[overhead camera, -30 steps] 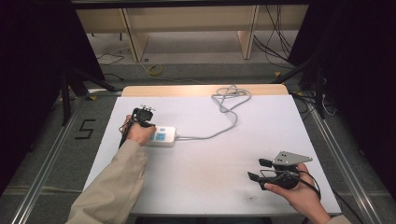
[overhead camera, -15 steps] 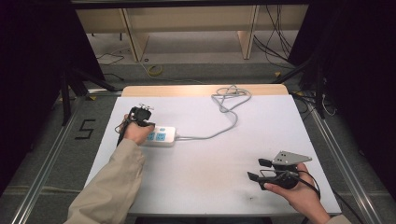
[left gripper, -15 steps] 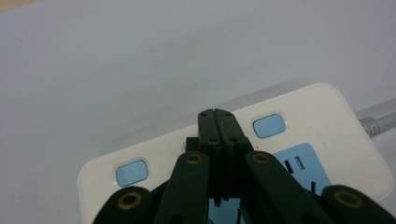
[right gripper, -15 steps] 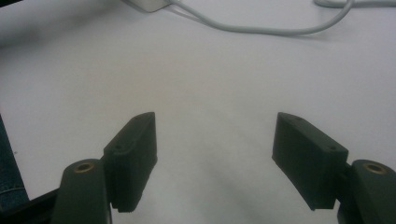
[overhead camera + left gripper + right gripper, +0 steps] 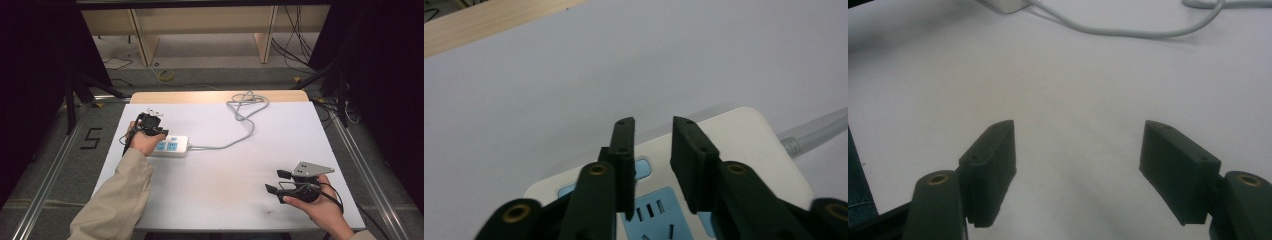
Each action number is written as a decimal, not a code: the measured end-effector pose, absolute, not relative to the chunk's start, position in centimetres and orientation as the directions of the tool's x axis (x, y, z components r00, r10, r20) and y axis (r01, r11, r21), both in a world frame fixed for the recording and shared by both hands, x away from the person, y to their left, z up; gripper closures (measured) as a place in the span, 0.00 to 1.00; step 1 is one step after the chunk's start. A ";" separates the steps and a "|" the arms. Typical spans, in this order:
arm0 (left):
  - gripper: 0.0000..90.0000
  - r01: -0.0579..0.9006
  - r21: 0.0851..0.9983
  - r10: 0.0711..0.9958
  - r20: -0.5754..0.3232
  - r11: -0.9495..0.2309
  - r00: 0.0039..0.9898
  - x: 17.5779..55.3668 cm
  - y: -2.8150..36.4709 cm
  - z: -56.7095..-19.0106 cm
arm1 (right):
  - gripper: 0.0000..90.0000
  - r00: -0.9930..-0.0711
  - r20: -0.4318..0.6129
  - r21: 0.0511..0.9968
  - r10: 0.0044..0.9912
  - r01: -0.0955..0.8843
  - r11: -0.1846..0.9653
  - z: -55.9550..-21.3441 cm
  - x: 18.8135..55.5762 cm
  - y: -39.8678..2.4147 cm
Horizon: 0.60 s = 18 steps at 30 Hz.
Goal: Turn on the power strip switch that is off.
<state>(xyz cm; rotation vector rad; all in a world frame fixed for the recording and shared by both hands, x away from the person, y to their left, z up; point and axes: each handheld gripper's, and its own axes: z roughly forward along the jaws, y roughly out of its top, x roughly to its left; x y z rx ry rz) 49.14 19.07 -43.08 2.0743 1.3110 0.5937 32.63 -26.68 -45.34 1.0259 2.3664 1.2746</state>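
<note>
The white surface (image 5: 220, 190) spans the middle of the high view. Left of centre lies the power strip (image 5: 170, 146), a white rounded block with blue socket panels, its grey cable (image 5: 240, 135) curling toward the upper centre. The left gripper (image 5: 651, 155) hovers over it, its jaws having just been opening, nothing between them. At lower right, the right gripper (image 5: 276, 181) rests released, jaws wide apart.

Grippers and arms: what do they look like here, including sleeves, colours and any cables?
Both tools are black with two blocky jaws and brass-coloured pivot screws. The right gripper carries a grey three-cornered plate on top and trails a black cable. The left gripper is compact and black. The left arm wears a beige long sleeve.
</note>
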 end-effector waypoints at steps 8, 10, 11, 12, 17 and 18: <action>0.39 0.596 0.708 0.861 0.034 -0.379 0.507 47.6 18.8 -42.5 | 0.34 -0.716 0.094 0.810 0.692 0.460 0.365 -45.4 32.6 -26.7; 0.35 0.577 0.706 0.843 0.052 -0.410 0.535 46.8 18.6 -42.3 | 0.34 -0.715 0.093 0.809 0.693 0.460 0.367 -45.4 32.7 -26.7; 0.33 0.568 0.706 0.829 0.050 -0.423 0.556 46.4 18.5 -42.3 | 0.34 -0.716 0.091 0.809 0.693 0.459 0.368 -45.4 32.7 -26.7; 0.30 0.559 0.710 0.819 0.044 -0.428 0.572 45.9 18.2 -42.2 | 0.34 -0.716 0.090 0.809 0.692 0.458 0.369 -45.4 32.7 -26.7; 0.22 0.490 0.728 0.755 0.060 -0.481 0.653 43.3 16.8 -42.6 | 0.34 -0.715 0.091 0.808 0.693 0.459 0.368 -45.4 32.7 -26.6; 0.21 0.477 0.737 0.750 0.061 -0.479 0.659 42.8 16.8 -42.6 | 0.34 -0.715 0.091 0.808 0.693 0.460 0.368 -45.4 32.7 -26.6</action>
